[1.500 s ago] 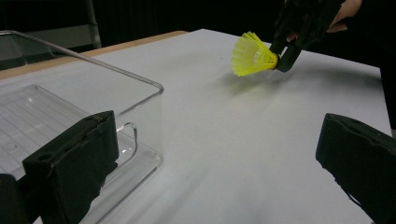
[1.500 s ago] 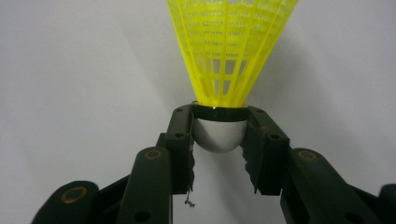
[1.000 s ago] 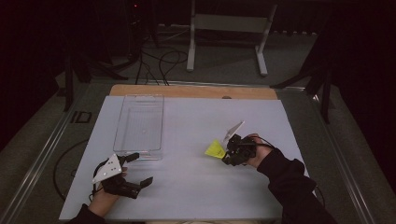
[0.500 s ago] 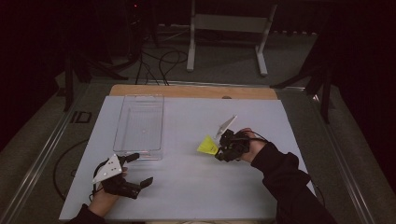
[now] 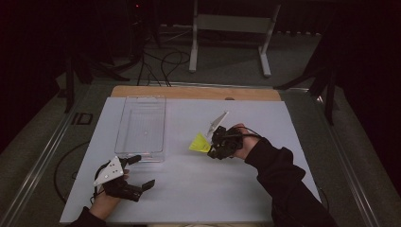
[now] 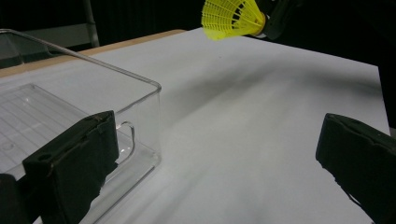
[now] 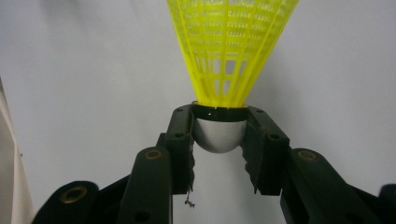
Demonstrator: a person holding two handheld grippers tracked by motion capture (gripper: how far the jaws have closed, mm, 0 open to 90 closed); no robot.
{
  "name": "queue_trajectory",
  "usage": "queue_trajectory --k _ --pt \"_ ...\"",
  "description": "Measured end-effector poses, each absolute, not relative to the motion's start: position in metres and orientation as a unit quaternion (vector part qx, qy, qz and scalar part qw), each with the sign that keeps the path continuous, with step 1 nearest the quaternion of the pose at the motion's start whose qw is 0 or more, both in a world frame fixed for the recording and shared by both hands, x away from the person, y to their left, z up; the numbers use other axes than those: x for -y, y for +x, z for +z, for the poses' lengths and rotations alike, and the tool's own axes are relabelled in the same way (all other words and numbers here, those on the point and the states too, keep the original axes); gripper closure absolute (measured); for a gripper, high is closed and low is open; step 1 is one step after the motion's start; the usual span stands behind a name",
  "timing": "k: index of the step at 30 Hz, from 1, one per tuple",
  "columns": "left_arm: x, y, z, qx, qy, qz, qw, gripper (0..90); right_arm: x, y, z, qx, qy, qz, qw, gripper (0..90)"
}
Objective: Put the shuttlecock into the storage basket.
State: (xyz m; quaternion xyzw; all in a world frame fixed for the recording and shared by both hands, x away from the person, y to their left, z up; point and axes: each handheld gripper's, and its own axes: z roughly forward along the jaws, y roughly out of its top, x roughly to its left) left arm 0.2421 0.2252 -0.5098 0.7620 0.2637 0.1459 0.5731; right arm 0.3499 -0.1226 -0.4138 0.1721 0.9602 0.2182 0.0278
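Observation:
A yellow plastic shuttlecock (image 5: 200,143) hangs above the white table (image 5: 198,189), right of the middle. My right gripper (image 5: 213,145) is shut on its silver-grey cork (image 7: 218,135), with the skirt (image 7: 231,46) pointing away from the jaws. In the left gripper view the shuttlecock (image 6: 233,17) shows at the top, lifted off the table. My left gripper (image 5: 138,171) rests near the table's front left, open and empty, just in front of a clear plastic box (image 5: 140,125). The box's near corner (image 6: 156,88) stands right beside its left jaw.
The clear box lies open on top and holds nothing, left of centre. A wooden strip (image 5: 194,92) runs along the table's far edge. Beyond it are a metal stand (image 5: 231,23) and cables on the floor (image 5: 165,59).
My right gripper has carried the shuttlecock leftward toward the table's middle. The left gripper has not moved.

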Motion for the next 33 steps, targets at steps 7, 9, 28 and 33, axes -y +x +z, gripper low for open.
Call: queue_trajectory --k 7,9,28,33 --pt "-0.225 0.242 -0.51 -0.263 0.762 0.146 0.573 0.1 0.11 0.352 -0.406 -0.961 0.158 0.226 0.032 65.1" --pt "-0.225 0.242 -0.51 -0.263 0.762 0.145 0.573 0.1 0.107 0.352 -0.404 -0.961 0.154 0.229 0.03 65.1" --pt "-0.226 0.242 -0.51 -0.263 0.762 0.146 0.573 0.0 0.064 0.361 -0.396 -0.953 0.131 0.273 0.024 65.1" --pt "-0.226 0.242 -0.51 -0.263 0.763 0.145 0.573 0.0 0.054 0.361 -0.398 -0.952 0.124 0.279 0.023 65.2"
